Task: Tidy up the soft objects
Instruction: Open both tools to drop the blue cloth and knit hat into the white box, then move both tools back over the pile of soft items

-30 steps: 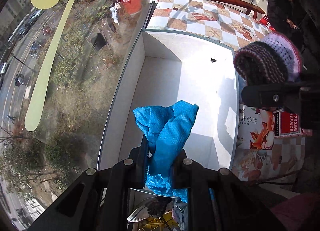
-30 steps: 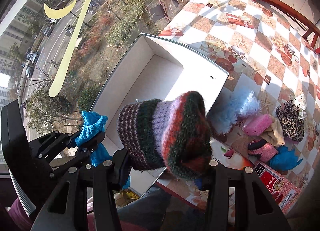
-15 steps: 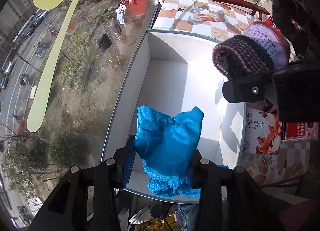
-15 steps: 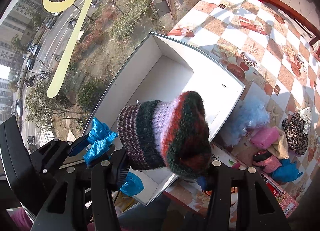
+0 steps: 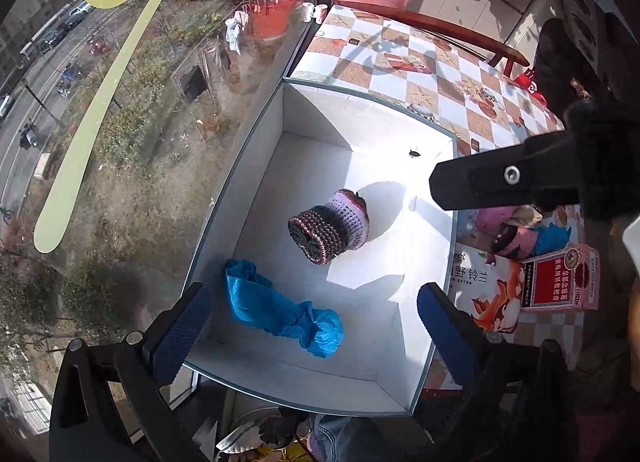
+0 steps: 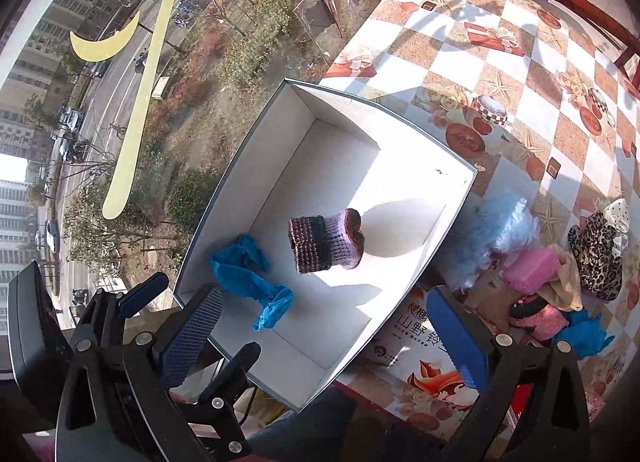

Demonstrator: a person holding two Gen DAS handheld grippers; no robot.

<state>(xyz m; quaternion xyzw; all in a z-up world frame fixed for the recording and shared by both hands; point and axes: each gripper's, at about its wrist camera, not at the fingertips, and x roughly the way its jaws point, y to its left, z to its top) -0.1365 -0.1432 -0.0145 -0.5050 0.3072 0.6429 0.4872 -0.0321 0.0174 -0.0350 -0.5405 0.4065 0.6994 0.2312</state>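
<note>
Both grippers, left [image 5: 310,326] and right [image 6: 324,326], have just been opening, now gaping empty above the white box [image 6: 400,129]; knit hat [image 6: 326,240] (rounded) risks rolling onto the blue cloth [image 6: 250,278].

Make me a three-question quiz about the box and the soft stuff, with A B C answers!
1. Where is the knitted hat?
A. In the white box
B. On the tablecloth
C. Between gripper fingers

2. How many soft things lie in the box?
A. One
B. Two
C. Four

3. How do the right gripper's jaws stand?
A. Clamped on the hat
C. Clamped on a pink cloth
B. Wide open, nothing between them

Answers:
1 A: the hat sits on the box floor, near the middle.
2 B: only the hat and the blue cloth are inside; the other soft things lie heaped on the table beside the box.
3 B: both pads stand far apart above the box, having just been opening, with nothing between them. The left gripper has done the same.
</note>
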